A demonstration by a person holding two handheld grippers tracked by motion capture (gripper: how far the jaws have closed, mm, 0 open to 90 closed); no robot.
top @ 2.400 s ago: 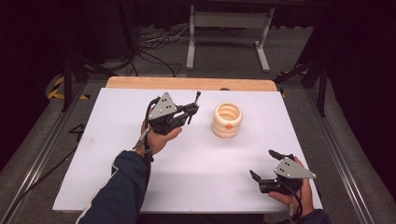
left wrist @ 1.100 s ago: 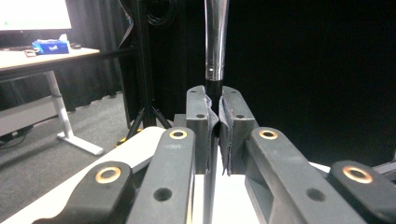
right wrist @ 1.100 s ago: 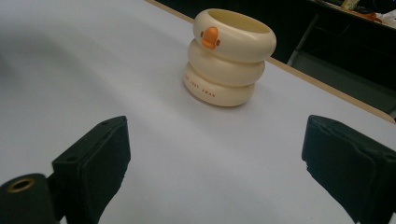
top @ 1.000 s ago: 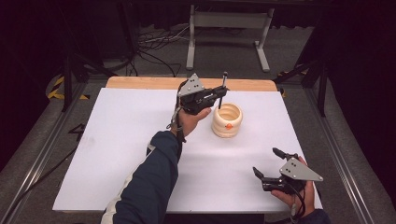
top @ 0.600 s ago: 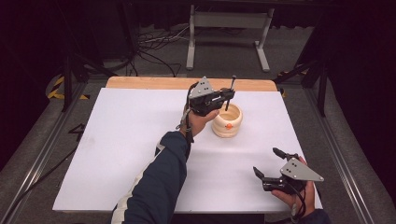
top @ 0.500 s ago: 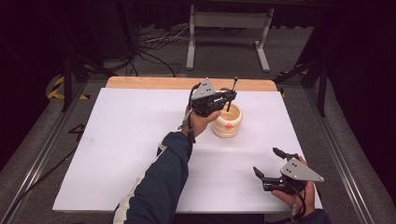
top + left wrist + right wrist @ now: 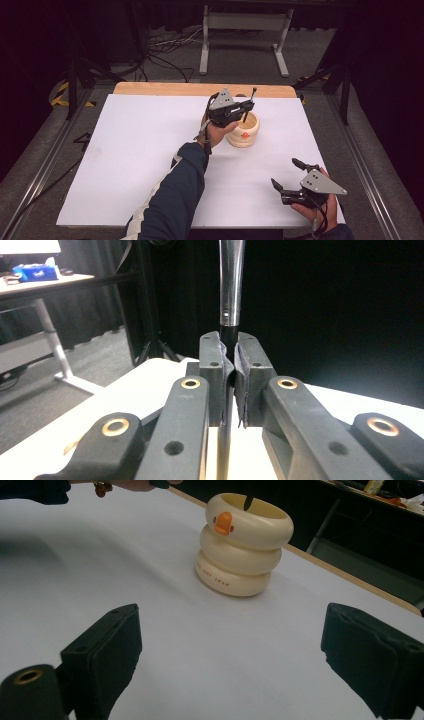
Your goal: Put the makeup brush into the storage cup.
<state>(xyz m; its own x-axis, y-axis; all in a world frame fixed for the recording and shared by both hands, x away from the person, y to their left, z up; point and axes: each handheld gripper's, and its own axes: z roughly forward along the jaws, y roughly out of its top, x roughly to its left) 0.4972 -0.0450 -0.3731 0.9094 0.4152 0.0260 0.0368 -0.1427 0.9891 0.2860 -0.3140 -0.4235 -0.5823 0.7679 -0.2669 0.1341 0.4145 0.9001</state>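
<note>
A cream holder shaped like three stacked rings, with an orange duck bill, stands on the white table right of centre. My left gripper hovers at the holder's left rim, shut on a thin black and silver pen. The pen stands nearly upright, its lower tip at the holder's mouth. In the left gripper view the pads pinch the pen by its dark lower part. My right gripper rests low at the table's near right, open, facing the holder, where the pen tip shows.
A wooden strip edges the table's far side. Behind it, a grey stand's legs and loose cables lie on the floor. Metal rails run along both sides of the table.
My left gripper has carried the pen rightward and down, from left of the holder to over its mouth. The right gripper has stayed where it was.
</note>
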